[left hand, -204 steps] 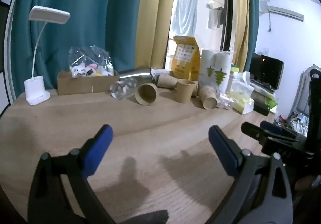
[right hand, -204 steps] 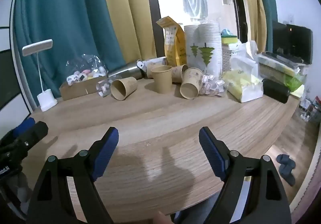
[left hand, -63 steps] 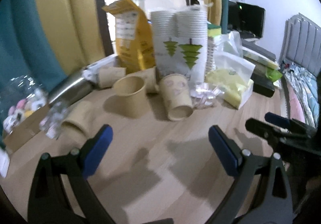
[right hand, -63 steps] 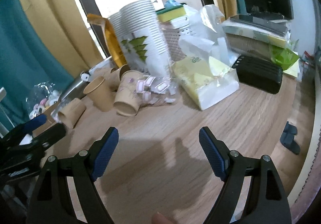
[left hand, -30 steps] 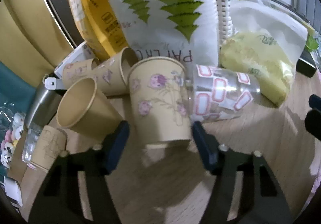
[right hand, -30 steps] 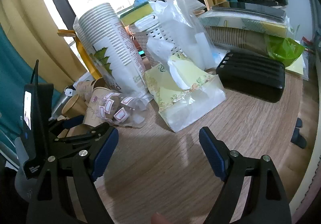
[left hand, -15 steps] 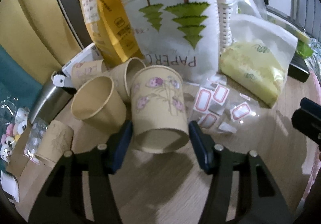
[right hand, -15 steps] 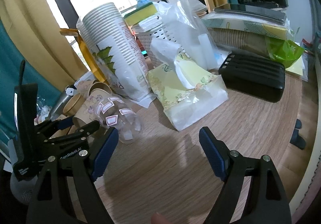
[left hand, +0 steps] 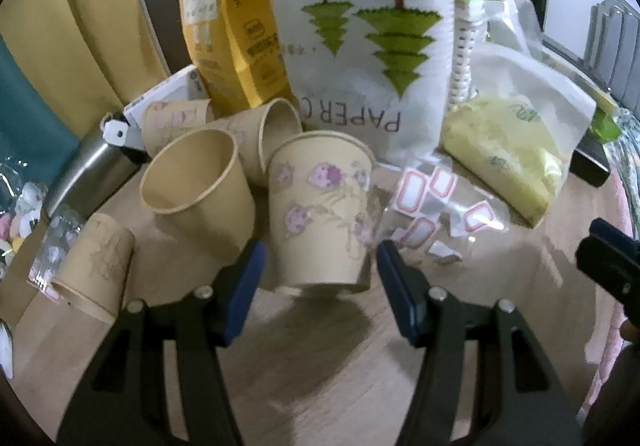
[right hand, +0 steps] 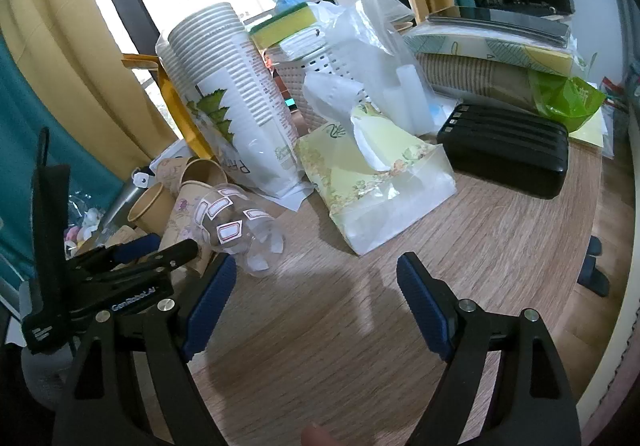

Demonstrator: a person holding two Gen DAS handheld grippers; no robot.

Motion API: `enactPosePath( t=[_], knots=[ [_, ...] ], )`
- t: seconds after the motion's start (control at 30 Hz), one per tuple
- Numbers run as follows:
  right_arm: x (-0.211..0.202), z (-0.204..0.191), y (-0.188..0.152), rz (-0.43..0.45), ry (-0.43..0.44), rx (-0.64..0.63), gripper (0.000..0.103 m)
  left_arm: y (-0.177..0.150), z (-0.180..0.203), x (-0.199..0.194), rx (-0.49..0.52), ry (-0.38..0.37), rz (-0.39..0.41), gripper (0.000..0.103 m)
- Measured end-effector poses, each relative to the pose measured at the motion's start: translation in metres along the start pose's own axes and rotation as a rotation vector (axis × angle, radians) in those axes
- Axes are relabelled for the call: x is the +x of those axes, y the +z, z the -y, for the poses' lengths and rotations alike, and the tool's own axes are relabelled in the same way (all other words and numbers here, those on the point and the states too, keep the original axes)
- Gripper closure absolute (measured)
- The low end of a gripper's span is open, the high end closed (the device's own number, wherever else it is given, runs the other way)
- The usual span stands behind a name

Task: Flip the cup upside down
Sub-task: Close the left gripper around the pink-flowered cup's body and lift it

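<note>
A beige paper cup with a purple flower print stands with its rim up between the blue pads of my left gripper, which is shut on its lower part just above the wooden table. The same cup and the left gripper show at the left of the right wrist view. My right gripper is open and empty over bare table.
Plain paper cups stand and lie left of the held cup. Behind it are a bagged stack of white cups, a yellow bag, a tissue pack, a clear sticker bag and a black box.
My left gripper closed in on the flower cup among the pile, gripped it and turned it from lying mouth-forward to rim up. The right gripper stayed open and hardly moved.
</note>
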State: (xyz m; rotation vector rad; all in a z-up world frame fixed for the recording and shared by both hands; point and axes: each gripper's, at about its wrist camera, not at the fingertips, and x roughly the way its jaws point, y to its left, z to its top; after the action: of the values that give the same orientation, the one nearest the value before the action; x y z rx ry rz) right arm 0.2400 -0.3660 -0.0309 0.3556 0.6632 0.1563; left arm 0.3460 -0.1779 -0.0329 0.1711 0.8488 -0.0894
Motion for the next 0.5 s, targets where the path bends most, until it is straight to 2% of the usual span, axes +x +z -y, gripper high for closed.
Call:
enactPosePath(
  t=[0.13, 0.2, 0.5],
  knots=[
    [0.0, 0.0, 0.0, -0.002, 0.0, 0.002, 0.018, -0.004, 0.001, 0.004, 0.001, -0.009, -0.004, 0.044],
    [0.0, 0.001, -0.001, -0.002, -0.001, 0.003, 0.018, -0.005, -0.001, 0.003, -0.008, -0.022, 0.017, 0.047],
    [-0.001, -0.002, -0.002, 0.0, 0.001, -0.016, 0.018, -0.011, -0.016, -0.021, -0.009, -0.022, 0.091, 0.048]
  ],
)
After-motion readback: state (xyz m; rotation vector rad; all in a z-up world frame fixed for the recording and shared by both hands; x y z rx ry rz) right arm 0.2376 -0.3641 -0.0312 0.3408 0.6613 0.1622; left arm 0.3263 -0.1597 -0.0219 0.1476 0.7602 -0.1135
